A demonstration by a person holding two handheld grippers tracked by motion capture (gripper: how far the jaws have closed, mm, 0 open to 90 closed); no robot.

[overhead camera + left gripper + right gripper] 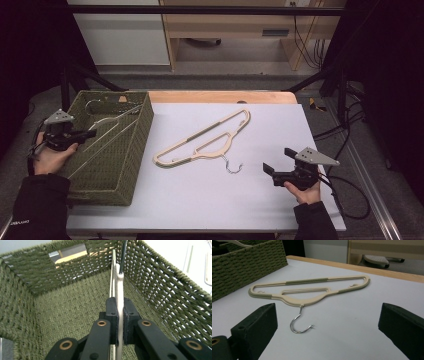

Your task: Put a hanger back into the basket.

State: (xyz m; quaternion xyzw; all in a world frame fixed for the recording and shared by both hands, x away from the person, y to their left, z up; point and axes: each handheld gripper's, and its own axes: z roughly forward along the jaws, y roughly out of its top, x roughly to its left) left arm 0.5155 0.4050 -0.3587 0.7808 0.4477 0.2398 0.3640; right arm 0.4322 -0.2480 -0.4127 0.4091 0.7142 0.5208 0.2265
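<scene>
The left gripper (119,322) is clamped on a cream plastic hanger (119,287) (metal hook ahead) inside the green woven basket (170,295); the right gripper (328,325) gapes.

One hanger (107,131) in the basket (131,165) — another hanger (202,141) on the table (225,200), right of it

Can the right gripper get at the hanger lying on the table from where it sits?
Probably yes. The right gripper is open and faces the hanger on the table, hook toward it, with only bare table between them.
</scene>
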